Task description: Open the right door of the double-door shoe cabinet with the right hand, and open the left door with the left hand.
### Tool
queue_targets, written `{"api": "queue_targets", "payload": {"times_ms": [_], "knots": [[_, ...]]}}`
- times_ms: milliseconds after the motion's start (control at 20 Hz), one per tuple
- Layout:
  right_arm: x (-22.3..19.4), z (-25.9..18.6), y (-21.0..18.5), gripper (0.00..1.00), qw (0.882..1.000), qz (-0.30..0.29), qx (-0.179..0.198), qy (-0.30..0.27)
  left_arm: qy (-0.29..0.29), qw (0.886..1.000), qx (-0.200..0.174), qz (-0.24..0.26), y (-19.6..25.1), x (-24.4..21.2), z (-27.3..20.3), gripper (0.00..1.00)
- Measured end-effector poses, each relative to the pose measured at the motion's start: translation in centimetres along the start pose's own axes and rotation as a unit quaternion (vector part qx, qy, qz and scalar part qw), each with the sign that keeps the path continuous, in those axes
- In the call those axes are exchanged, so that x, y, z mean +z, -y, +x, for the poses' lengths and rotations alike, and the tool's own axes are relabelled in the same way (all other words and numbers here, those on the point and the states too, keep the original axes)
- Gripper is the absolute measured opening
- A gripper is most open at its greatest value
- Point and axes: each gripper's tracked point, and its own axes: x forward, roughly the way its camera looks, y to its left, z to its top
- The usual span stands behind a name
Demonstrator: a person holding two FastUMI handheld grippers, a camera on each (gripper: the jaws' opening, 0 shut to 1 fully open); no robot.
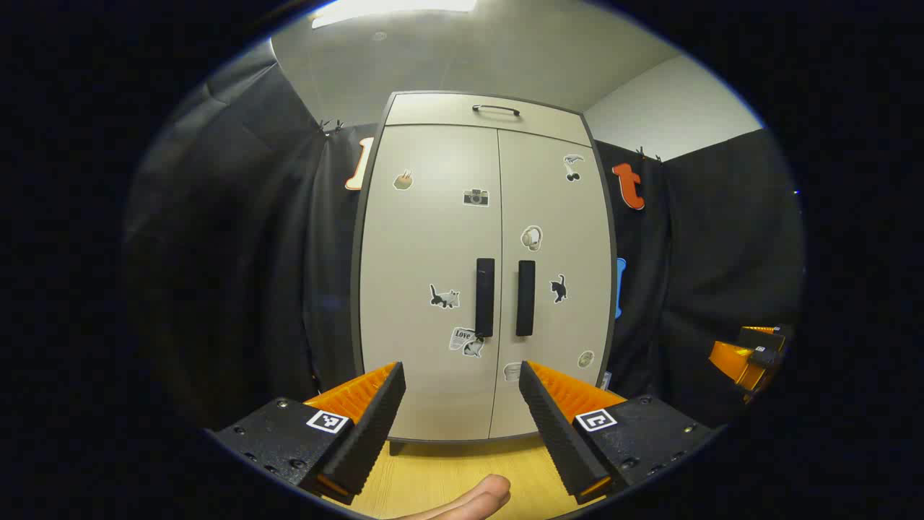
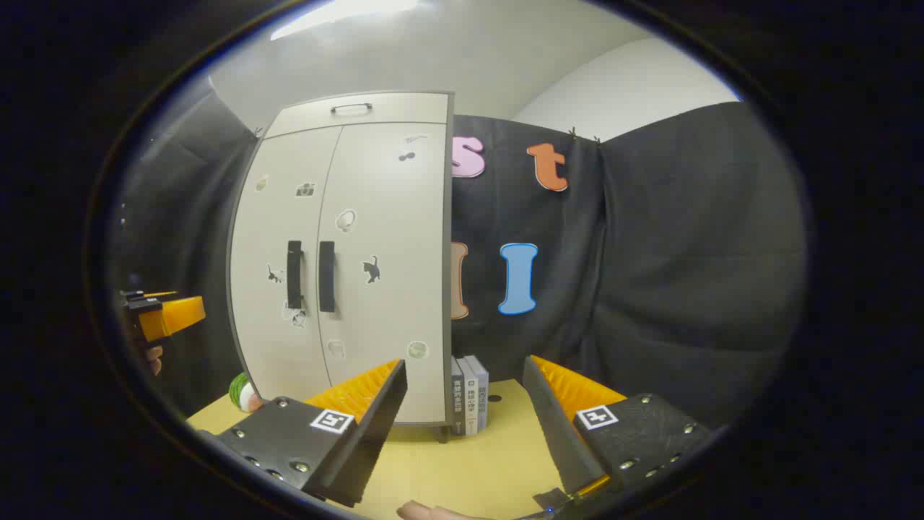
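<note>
On the desk [image 1: 447, 469] stands the shoe cabinet [image 1: 433, 238], both sticker-covered pale doors closed, two dark vertical handles [image 1: 484, 297] at centre. Left gripper [image 1: 462, 401] and right gripper [image 2: 465, 404] jaws wide apart, holding nothing.

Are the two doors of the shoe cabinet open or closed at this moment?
Both are closed. The left door and right door lie flush, meeting at one thin seam, their handles side by side. No gripper touches them.

Matt smooth cabinet doors [image 1: 433, 238], wood-grain tabletop [image 1: 462, 469], matt cloth wall [image 2: 686, 253]
</note>
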Motion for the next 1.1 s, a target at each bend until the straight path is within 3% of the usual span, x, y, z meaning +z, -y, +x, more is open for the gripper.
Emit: {"api": "queue_targets", "payload": {"times_ms": [450,1100], "knots": [[0.1,0.6,-2.2,0.94,1.0,-0.008,0.01,0.002,0.009,1.0,0.017,-0.001,-2.1,1.1,0.0,0.98],[-0.6,4.9,-7.8,0.94,0.999,-0.008,0.04,-0.001,-0.002,1.0,-0.003,0.002,-3.6,-0.3,2.0,0.99]]}}
